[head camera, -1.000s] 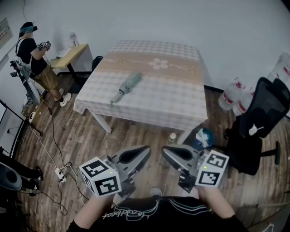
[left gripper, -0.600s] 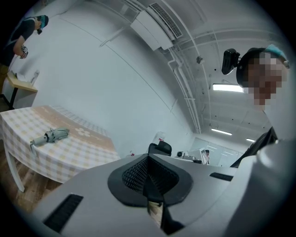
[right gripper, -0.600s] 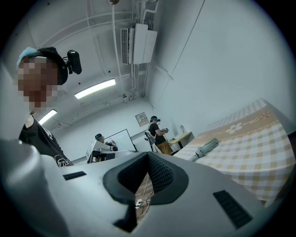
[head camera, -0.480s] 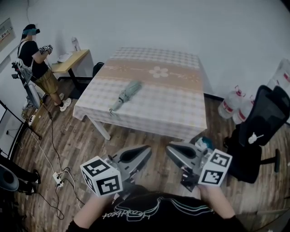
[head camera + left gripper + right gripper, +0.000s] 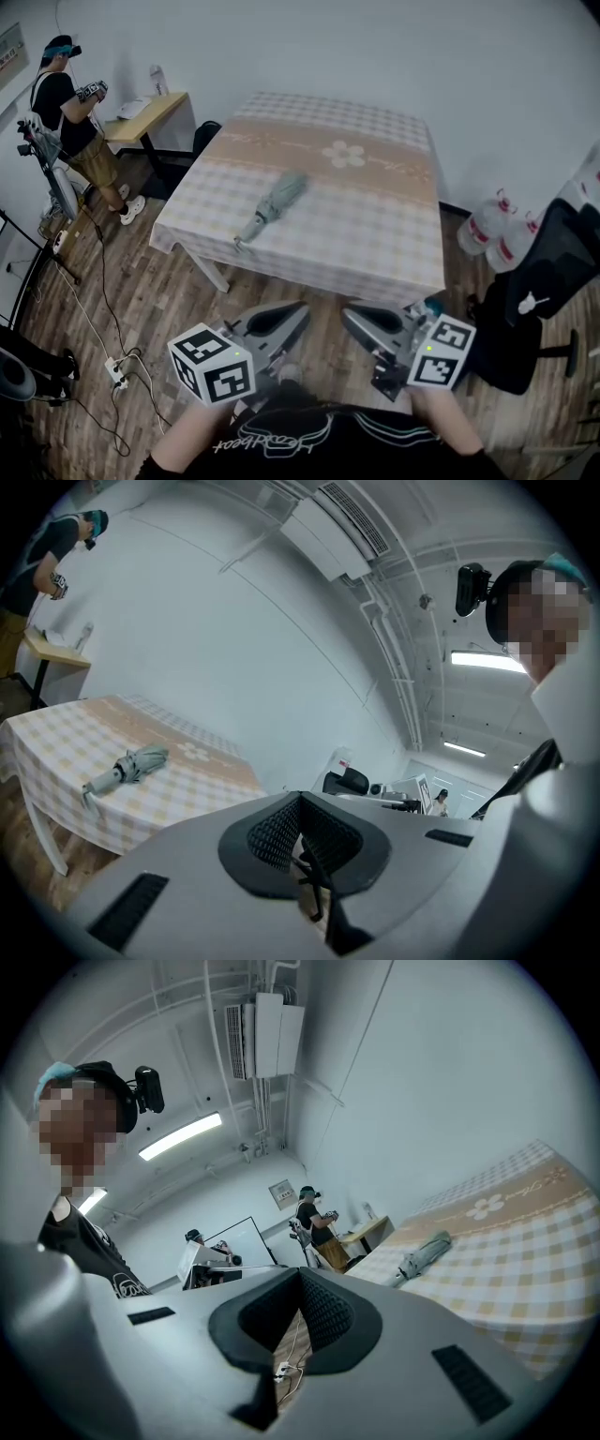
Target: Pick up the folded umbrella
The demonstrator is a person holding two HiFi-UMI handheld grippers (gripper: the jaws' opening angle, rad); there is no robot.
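Observation:
The folded grey-green umbrella point(image 5: 275, 204) lies on the checked tablecloth of the table point(image 5: 375, 220), near its front left part, handle end towards the front edge. It shows far off in the left gripper view point(image 5: 127, 766) and in the right gripper view point(image 5: 427, 1252). My left gripper point(image 5: 300, 311) and right gripper point(image 5: 345, 313) are side by side low in the head view, above the wooden floor and short of the table. Both point roughly level towards it. The left gripper point(image 5: 300, 799) is shut and empty, and the right gripper point(image 5: 300, 1274) looks the same.
A person point(image 5: 70, 103) stands at the far left beside a small wooden desk point(image 5: 150, 111). A black office chair point(image 5: 553, 281) and water bottles point(image 5: 492, 230) are to the right of the table. Cables and a power strip point(image 5: 117, 366) lie on the floor at the left.
The table and the umbrella have come closer and lower in the head view, as both grippers moved forward towards them. Neither pair of jaws has changed.

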